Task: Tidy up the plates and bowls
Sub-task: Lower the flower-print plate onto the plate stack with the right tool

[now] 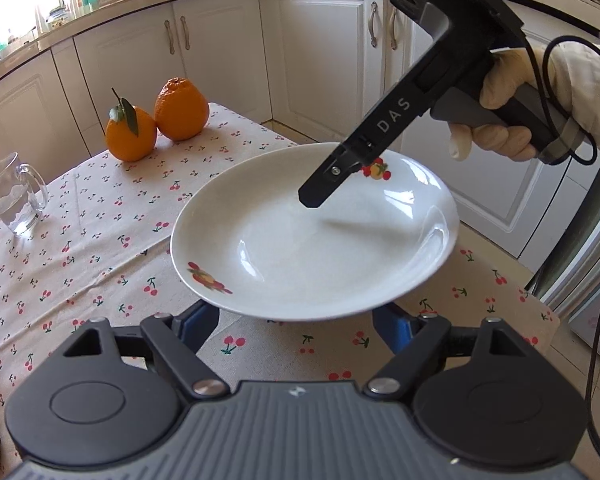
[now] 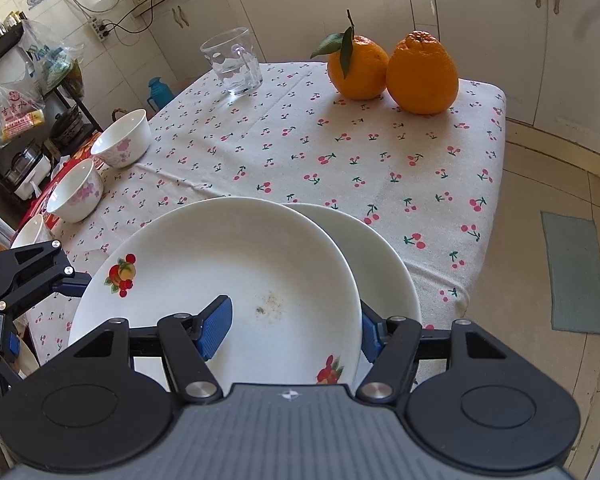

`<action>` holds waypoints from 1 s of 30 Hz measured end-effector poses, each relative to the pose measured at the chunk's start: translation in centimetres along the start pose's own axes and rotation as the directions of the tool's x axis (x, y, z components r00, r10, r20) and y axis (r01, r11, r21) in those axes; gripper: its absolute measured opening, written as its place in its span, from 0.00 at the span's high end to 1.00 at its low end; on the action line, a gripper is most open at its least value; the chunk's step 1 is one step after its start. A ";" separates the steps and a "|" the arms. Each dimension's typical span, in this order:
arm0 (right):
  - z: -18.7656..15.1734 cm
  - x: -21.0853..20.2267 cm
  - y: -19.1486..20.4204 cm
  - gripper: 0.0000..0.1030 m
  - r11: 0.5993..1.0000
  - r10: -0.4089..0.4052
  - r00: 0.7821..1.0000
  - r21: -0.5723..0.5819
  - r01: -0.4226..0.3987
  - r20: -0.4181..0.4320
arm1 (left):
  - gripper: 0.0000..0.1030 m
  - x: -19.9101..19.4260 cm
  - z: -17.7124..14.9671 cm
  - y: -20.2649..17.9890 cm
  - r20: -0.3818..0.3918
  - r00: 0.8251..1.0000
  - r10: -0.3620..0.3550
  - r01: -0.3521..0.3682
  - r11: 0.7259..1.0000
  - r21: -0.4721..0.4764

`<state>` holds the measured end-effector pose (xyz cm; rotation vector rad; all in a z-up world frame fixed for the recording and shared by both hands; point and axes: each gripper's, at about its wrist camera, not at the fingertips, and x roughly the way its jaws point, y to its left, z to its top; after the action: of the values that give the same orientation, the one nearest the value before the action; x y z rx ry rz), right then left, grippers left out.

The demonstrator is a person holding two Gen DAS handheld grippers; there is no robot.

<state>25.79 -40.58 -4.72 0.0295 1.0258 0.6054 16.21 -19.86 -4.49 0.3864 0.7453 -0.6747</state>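
Observation:
A white plate with fruit prints (image 2: 236, 272) is held by its rim in my right gripper (image 2: 292, 332), one blue finger (image 2: 216, 326) inside the plate and the other under it. It hangs above a second white plate (image 2: 384, 264) on the cherry-print tablecloth (image 2: 340, 160). In the left wrist view the held plate (image 1: 312, 232) floats above the table, with the right gripper (image 1: 320, 192) on its far rim. My left gripper (image 1: 296, 328) is wide open just below the plate's near edge, its fingertips hidden under it. Two flowered bowls (image 2: 122, 138) (image 2: 76, 190) stand at the left.
Two oranges (image 2: 392, 68) and a glass mug (image 2: 232, 60) stand at the far end of the table. A third white dish (image 2: 30, 232) sits at the table's left edge. White cabinets (image 1: 320, 40) surround the table; a floor mat (image 2: 576, 272) lies to the right.

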 end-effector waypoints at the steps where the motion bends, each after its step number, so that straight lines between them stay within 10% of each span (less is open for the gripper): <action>1: -0.1 -0.1 -0.1 0.32 1.000 -0.002 1.000 0.003 0.002 0.000 | 0.19 0.0 -0.1 -0.1 -0.001 1.000 -0.001 0.001 1.000 0.005; 30: -2.7 -3.6 1.1 0.31 0.993 -0.117 0.993 0.015 0.117 0.001 | 0.18 0.7 -0.2 0.5 0.007 0.999 -0.049 0.049 0.999 -0.005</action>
<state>21.76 -42.06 -2.99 -0.0167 1.0225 0.4907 16.81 -19.68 -5.04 0.3613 0.7517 -0.7201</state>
